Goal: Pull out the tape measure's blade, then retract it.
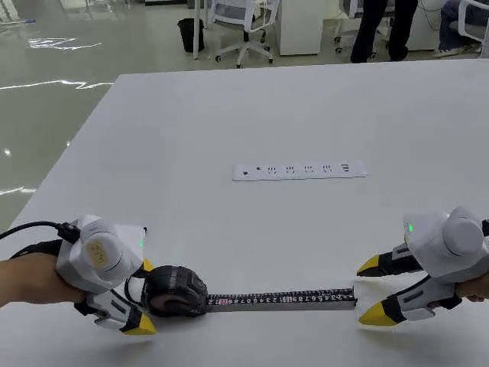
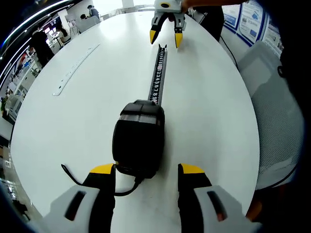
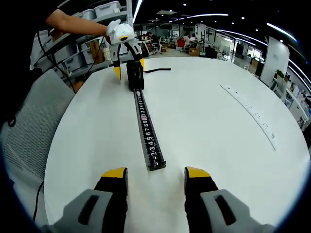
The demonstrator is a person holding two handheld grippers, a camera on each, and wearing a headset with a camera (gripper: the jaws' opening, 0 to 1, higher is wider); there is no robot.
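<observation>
Left tool [image 2: 146,171]: open. Its yellow tips sit either side of the rear of the tape measure [image 2: 138,138]. There's a visible gap on one side, so it's straddling the case, not clamping it.

Tape measure sits flat on the white counter [image 1: 229,115], on the near side, to the person's left. A thin black strap [image 3: 156,71] trails off the case onto the counter.

Blade [image 1: 283,299] is out and lying flat on the counter, numbers up. It runs straight from the case toward the right tool [image 1: 369,290].

Right tool: open wide, holding nothing. The blade's free end lies just ahead of the gap between its tips, and neither tip touches it.

Both tools are low at counter level, facing each other along the blade.

Mid-counter there's a white power strip [image 1: 299,170], lying flat, roughly parallel to the blade and well apart from it.

Past the far edge is a glossy floor [image 1: 92,53] with an office chair [image 1: 243,23] and a black bin [image 1: 191,34]. A person [image 1: 382,30] is standing back there, legs in frame.
</observation>
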